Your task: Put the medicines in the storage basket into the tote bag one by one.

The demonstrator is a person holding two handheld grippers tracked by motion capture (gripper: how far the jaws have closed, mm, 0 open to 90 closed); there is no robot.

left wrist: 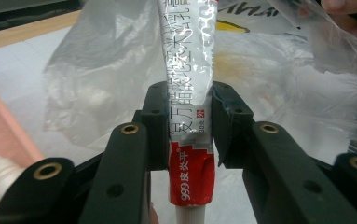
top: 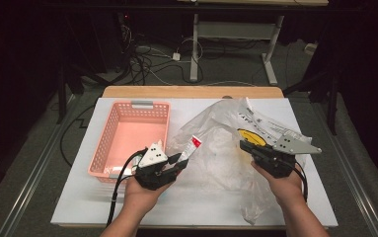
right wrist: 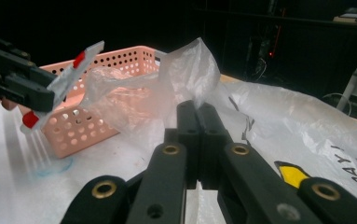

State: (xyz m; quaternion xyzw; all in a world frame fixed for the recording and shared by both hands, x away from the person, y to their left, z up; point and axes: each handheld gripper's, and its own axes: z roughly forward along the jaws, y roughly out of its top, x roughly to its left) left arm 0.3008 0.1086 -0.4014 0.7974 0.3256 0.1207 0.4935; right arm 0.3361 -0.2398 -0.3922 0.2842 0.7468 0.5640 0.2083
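Observation:
A silver and red ointment tube is clamped between the jaws of my left gripper, just right of the pink basket. In the left gripper view the tube stands upright between the pads, red end nearest the camera. Its far end points at a clear plastic bag lying on the white table top. My right gripper is shut on a bunched fold of the bag, held up off the table. The right gripper view has the left gripper and tube at the left.
The pink perforated basket has a grey handle at its far end and sits on the table's left half. The bag carries black print and a yellow mark. Cables and a desk frame lie on the floor beyond the table.

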